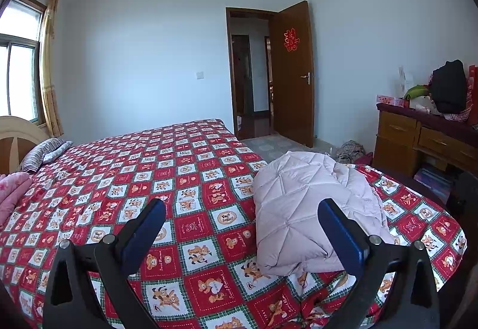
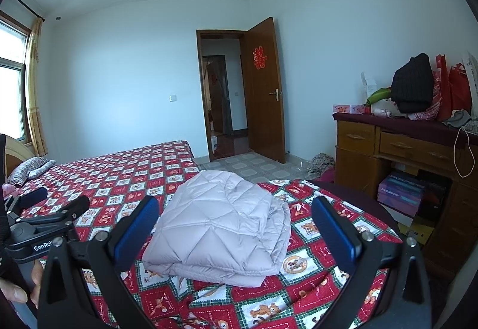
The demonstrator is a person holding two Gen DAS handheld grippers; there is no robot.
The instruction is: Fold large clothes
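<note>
The puffy pale jacket [image 2: 221, 227] lies on the bed [image 1: 125, 179], near the bed's foot edge and close to the corner on the side of the wooden dresser [image 2: 397, 150]. It is already folded into a thick, squarish bundle, with layers stacked at the near edge and some loose bunching on the side toward the dresser. So the folding looks almost done, or maybe fully done. The right gripper [image 2: 236, 227] hangs above the bed just in front of the bundle, its two blue fingers [image 2: 137, 227] spread wide apart, holding nothing. The left gripper [image 1: 242, 230] is also spread wide and empty, hanging over the bedspread to the side of the jacket, away from the dresser. In the right view you can see the left gripper lower at the left edge, with a hand [image 2: 18, 290] gripping its handle. Neither gripper touches the jacket. The step in hand looks like checking the bundle, or getting ready for one last tidy. If another move is needed, it would call for both grippers to come down to the near edge, pinch all the layers together, and smooth or tuck the bunched side so the bundle sits flat. The jacket is puffy and slippery, so a light pinch on only the top layer could let the fold spring open.
</note>
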